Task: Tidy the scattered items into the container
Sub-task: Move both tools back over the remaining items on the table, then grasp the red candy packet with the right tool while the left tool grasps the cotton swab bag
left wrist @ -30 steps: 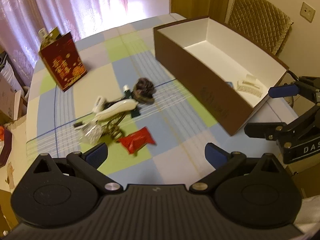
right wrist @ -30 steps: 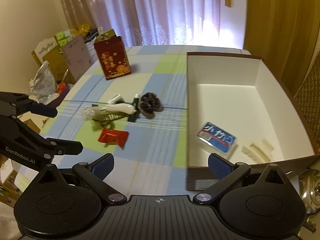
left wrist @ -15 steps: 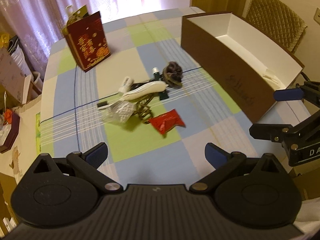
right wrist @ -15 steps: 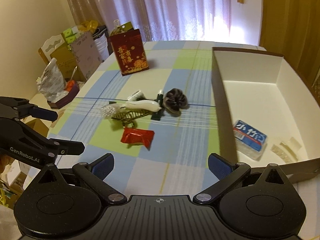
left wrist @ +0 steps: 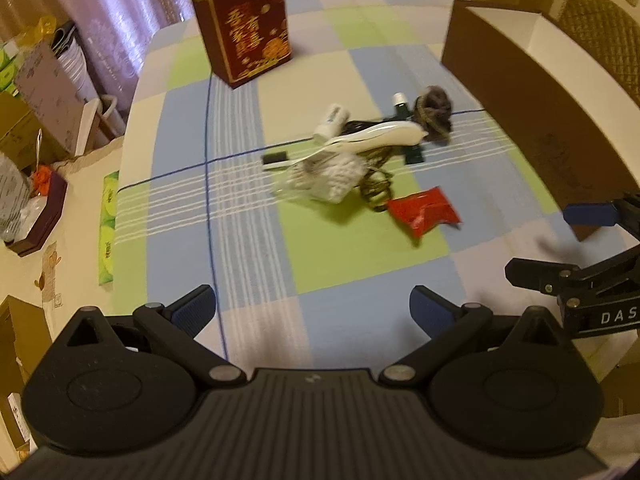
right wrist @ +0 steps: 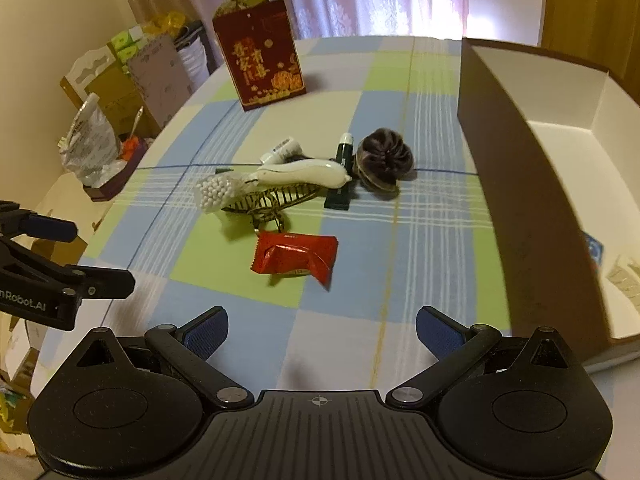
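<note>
My L gripper (left wrist: 312, 304) and R gripper (right wrist: 322, 330) both hover above the near edge of the checked tablecloth (right wrist: 432, 208), jaws spread wide, nothing held. Scattered items sit mid-table in one cluster: red packet (right wrist: 295, 257) nearest me, apart from the rest; behind it a wire hair clip (right wrist: 276, 202), cotton swab pack (right wrist: 216, 194), white handheld device (right wrist: 304, 172), dark green tube (right wrist: 342, 176), small white tube (right wrist: 282, 148) and dark scrunchie (right wrist: 384, 160), mostly touching or overlapping. Container: brown box (right wrist: 520, 184) w/ white interior, at R side of table. Red gift bag (right wrist: 260, 56) stands upright at far side.
</note>
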Tool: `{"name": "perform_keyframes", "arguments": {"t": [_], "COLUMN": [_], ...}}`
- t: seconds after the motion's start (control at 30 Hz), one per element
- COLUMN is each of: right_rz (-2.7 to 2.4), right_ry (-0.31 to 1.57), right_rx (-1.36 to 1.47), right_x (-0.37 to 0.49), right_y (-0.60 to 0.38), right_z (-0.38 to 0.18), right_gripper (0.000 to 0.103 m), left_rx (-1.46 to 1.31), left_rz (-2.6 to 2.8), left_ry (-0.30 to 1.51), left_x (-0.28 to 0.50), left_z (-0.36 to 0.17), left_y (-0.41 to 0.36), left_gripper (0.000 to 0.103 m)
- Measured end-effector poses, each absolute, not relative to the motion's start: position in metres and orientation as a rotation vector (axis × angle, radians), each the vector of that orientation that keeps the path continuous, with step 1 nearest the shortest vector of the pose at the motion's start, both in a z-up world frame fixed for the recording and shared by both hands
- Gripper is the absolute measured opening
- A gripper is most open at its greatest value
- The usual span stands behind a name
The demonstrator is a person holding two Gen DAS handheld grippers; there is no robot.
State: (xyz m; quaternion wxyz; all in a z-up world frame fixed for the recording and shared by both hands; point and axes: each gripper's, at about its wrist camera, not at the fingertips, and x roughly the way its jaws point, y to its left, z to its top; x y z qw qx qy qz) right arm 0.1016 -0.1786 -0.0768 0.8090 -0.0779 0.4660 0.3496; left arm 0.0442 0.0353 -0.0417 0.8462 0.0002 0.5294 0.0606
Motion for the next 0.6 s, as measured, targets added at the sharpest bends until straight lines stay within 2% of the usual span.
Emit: {"name": "perform_keyframes", "arguments": {"t": [0.57, 0.6], "right_rz": [0.739, 0.738], "right_ry": [0.988, 0.981], "right_rx": [-0.162, -0.161], "right_x": [0.122, 0.123], "right_y": [-0.138, -0.136], "right_z": [-0.1, -0.101], "right_gripper": [0.103, 0.1], "left_rx": [-0.036, -0.036], "left_rz": [0.177, 0.177], "left_ry": [1.193, 1.196], "left_x": [0.069, 0.07], "left_z": [-0.078, -0.079], "left_y": [0.075, 0.076], "left_gripper": [0.102, 0.102]}}
